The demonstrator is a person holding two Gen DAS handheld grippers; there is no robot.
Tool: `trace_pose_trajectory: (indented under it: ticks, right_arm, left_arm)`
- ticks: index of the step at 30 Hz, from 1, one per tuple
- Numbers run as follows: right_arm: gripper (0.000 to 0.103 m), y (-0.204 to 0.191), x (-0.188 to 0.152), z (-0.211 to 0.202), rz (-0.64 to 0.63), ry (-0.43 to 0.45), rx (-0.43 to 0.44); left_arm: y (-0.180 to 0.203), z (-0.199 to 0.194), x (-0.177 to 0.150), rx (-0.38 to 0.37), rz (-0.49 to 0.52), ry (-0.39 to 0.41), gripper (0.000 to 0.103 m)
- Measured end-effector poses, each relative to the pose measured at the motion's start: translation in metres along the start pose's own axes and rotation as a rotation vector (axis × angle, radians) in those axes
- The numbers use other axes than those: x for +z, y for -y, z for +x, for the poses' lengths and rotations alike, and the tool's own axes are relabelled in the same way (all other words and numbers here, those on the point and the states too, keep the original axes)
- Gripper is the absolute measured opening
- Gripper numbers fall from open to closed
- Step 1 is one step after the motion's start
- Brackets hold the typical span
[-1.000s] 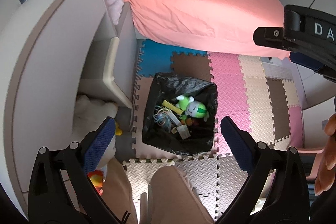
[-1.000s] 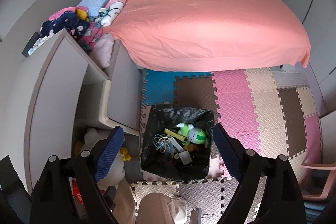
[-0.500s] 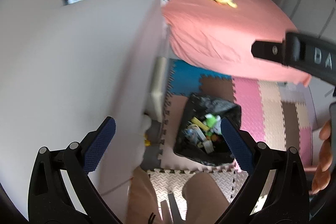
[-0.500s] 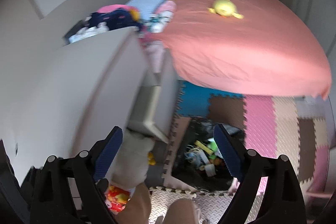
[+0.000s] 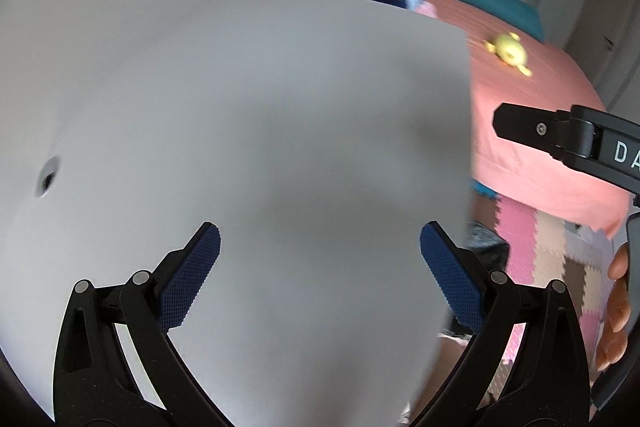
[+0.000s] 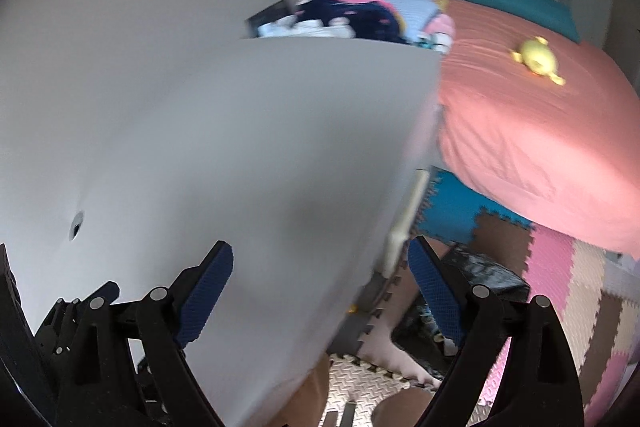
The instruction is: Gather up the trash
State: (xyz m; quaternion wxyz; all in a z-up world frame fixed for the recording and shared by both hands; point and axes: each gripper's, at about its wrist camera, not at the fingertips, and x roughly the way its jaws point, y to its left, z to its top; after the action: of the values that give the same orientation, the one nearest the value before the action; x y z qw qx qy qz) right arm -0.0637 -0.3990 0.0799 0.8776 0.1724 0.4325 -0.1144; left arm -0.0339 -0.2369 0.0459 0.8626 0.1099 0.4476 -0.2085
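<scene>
While both tools, left tool (image 5: pixel 320 279) and right tool (image 6: pixel 320 291), gape empty over one bare grey surface (image 5: pixel 256 147), one yellow plush toy (image 6: pixel 536 61) lies on one salmon-pink bed (image 6: pixel 532 147).

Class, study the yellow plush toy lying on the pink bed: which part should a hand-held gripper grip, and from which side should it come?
Grip the yellow plush toy across its rounded body, coming from above. It lies low on the flat pink bed with open sheet all around, so nothing blocks a downward approach. Its small protruding bits look too thin to hold, though blur hides detail.
</scene>
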Motion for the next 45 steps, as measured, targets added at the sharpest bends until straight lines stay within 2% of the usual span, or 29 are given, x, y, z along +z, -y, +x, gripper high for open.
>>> trace_pose_trajectory:
  ticks: [5,10,18,25,29,33,36,45]
  right_arm:
    - [0.089,-0.059,-0.010,0.013,-0.074,-0.009,0.066]
    - [0.091,-0.119,-0.034,0.030,-0.160,-0.028,0.111]
    - [0.091,-0.179,-0.071,0.060,-0.264,-0.081,0.131]
    - [0.091,-0.192,-0.080,0.078,-0.284,-0.085,0.090]
    - [0.094,-0.193,-0.080,0.083,-0.296,-0.060,0.061]
    - [0.100,-0.198,-0.080,0.089,-0.318,-0.046,0.041]
    - [0.100,-0.202,-0.083,0.092,-0.355,-0.023,0.010]
    - [0.101,-0.202,-0.081,0.094,-0.352,-0.022,0.014]
  left_arm:
    - [-0.067,-0.014,-0.019,0.090,-0.098,0.029,0.097]
    - [-0.137,-0.027,-0.044,0.183,-0.224,0.072,0.097]
    - [-0.207,-0.037,-0.077,0.263,-0.359,0.083,0.097]
    - [-0.220,-0.024,-0.090,0.291,-0.373,0.056,0.097]
    - [-0.227,-0.011,-0.091,0.280,-0.388,0.012,0.097]
    - [-0.228,-0.010,-0.090,0.295,-0.397,0.007,0.097]
    - [-0.228,-0.012,-0.090,0.298,-0.400,0.005,0.097]
    - [-0.231,-0.011,-0.088,0.299,-0.401,0.005,0.097]
